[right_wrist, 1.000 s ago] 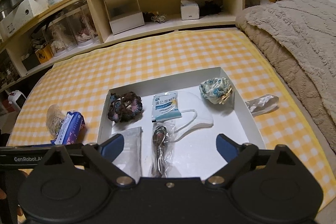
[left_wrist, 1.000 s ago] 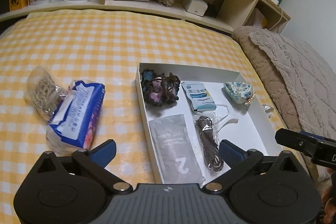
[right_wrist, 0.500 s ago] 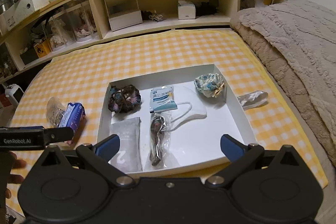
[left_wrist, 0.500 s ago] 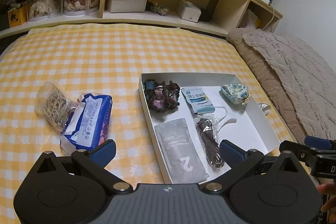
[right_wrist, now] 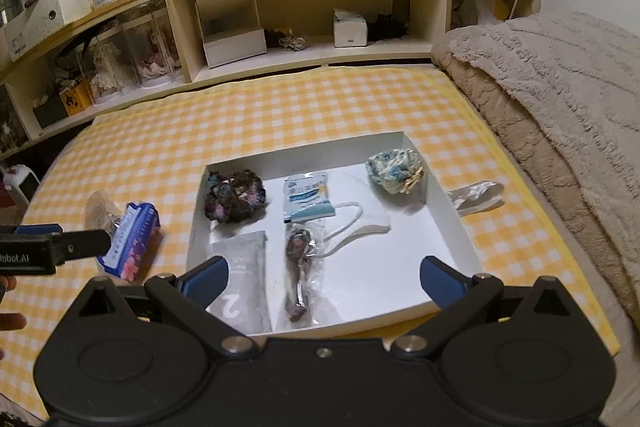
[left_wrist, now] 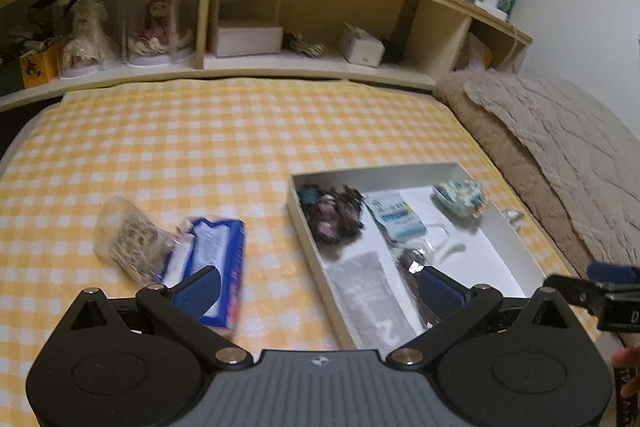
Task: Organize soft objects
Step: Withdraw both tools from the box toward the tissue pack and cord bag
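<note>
Holding both tools above the near edge of the checked cloth (right_wrist: 320, 107), I find neither carrying anything: my right gripper (right_wrist: 324, 275) stands with its jaws fully apart, hanging over the near part of the white box (right_wrist: 452, 223), and my left gripper (left_wrist: 318, 287) is likewise spread wide with nothing between its pads, straddling the box's left wall. Directly ahead of the right tool, inside the box, lie a grey sachet (right_wrist: 244, 279), a dark item in clear wrap (right_wrist: 298, 267), a white face mask (right_wrist: 360, 219) and a blue-printed packet (right_wrist: 306, 197); beyond them sit a dark crocheted scrunchie (right_wrist: 234, 195) at the far left corner and a pale blue-patterned one (right_wrist: 396, 167) at the far right. I judge these laid side by side so each can be reached singly. Outstanding items remain outside the box: left of my left tool, a blue tissue pack (left_wrist: 212, 259) touching a clear bag of rubber bands (left_wrist: 128, 235), and to the right of the box, just beside its wall, a crumpled clear wrapper (right_wrist: 476, 197). I judge the open stance of both tools to be readiness for the next pick, the tissue pack being nearest the left one. Blur in the left view prevents finer reading of labels.
</note>
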Available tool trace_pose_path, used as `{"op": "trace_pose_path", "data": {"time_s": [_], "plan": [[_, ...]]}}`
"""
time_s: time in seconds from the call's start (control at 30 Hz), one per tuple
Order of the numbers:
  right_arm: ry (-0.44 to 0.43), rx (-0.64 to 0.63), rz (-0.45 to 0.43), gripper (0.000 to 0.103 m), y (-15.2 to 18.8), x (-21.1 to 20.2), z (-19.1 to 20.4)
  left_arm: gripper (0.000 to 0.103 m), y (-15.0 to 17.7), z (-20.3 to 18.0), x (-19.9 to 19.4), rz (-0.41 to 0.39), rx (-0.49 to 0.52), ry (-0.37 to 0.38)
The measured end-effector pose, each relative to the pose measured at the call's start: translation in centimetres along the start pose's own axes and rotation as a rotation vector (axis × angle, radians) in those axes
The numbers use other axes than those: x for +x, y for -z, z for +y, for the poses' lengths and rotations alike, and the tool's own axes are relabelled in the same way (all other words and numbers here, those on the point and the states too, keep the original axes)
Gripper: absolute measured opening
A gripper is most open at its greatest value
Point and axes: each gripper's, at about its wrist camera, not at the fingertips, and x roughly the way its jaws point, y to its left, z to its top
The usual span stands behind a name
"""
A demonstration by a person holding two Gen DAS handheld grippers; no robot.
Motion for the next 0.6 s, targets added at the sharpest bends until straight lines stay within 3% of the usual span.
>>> {"op": "trace_pose_path", "data": {"time_s": [0.33, 0.6], "plan": [[-0.053, -0.016, -0.012, 0.103, 0.1, 2.0, 2.4, 0.103, -2.5, 5.5, -0.2, -0.061, -0.074, -0.089], [-0.131, -0.033, -0.042, 0.103, -0.1, 3.3, 5.4, 0.103, -4.0, 11.0, 1.1, -0.046, -0.193, -0.168]]}}
